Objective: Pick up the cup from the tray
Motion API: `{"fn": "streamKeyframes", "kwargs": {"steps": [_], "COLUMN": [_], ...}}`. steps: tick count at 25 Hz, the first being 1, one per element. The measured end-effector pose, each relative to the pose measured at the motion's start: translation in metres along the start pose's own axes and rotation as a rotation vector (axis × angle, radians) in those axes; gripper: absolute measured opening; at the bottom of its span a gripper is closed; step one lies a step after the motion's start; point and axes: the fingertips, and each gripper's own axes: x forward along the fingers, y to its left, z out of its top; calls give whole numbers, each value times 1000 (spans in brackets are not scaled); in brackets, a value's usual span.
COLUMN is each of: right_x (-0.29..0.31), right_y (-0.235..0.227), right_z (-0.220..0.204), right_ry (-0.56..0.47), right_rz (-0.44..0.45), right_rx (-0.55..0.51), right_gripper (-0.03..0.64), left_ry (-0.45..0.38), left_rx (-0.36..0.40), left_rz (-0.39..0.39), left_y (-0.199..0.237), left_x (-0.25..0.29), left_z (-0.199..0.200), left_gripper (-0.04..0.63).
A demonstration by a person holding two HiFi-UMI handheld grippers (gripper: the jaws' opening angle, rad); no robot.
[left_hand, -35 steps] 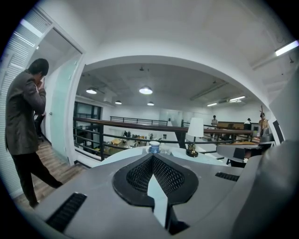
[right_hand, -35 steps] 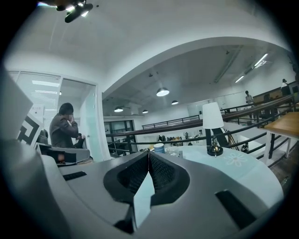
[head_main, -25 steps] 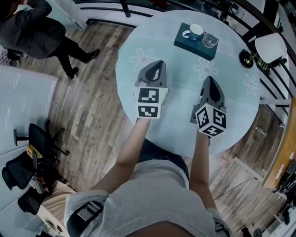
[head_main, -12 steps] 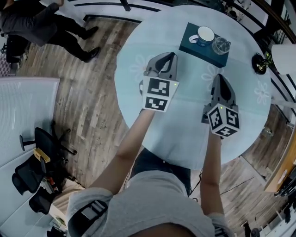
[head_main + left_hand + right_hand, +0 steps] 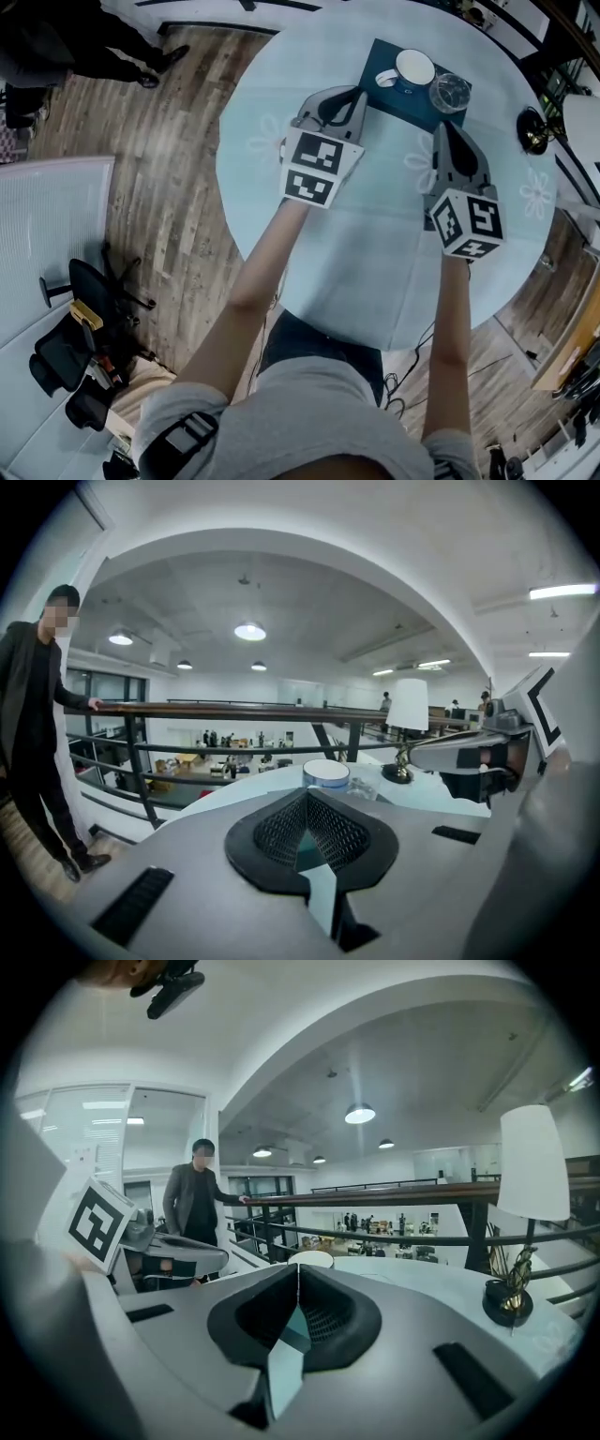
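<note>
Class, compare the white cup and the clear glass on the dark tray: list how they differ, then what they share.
The cup is opaque, white and blue; the glass is clear. The cup has a handle on its side; the glass shows none. In the head view the cup stands left of the glass. Both stand upright, mouth up, side by side on the tray.

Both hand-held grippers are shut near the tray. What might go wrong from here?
1. The left hand-held gripper and the right hand-held gripper are both shut. Unless one opens before it reaches the cup, it will likely shove the cup rather than grasp it.
2. The glass stands close beside the cup on the tray, so a wide approach from the right may knock it over.
</note>
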Motion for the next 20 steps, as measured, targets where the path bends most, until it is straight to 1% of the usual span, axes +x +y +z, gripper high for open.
{"fn": "streamKeyframes", "kwargs": {"steps": [2,4,7,8,9,10,11,13,16,20], "right_x": [10,19,30,34,38,42,46,55,68,83], "right_y": [-6,-12,-20,-21,-22,-21,-21,-19,-15,-16], "right_z": [1,3,7,7,7,6,6,5,4,0], "right_ry": [5,7,15,23,34,48,62,86,116,166], "right_rz": [28,62,116,139,163,189,214,258,310,348], "right_rx": [0,30,44,39,32,26,22,15,-19,-92], "right_gripper": [9,9,10,11,14,69,143,149,177,215], "left_ry": [14,33,58,63,71,80,89,103,118,153], "left_rx": [23,48,46,44,47,55,63,69,78,145], "left_rz": [-24,-33,-55,-70,-85,-98,-110,-140,-187,-234], "left_y": [3,7,9,9,8,8,7,6,4,-1], "left_x": [11,19,32,36,40,44,47,54,66,79], "left_z": [-2,-4,-9,-11,-13,-14,-16,-21,-26,-31], "left_gripper": [7,8,9,22,62,107,117,130,160,170]}}
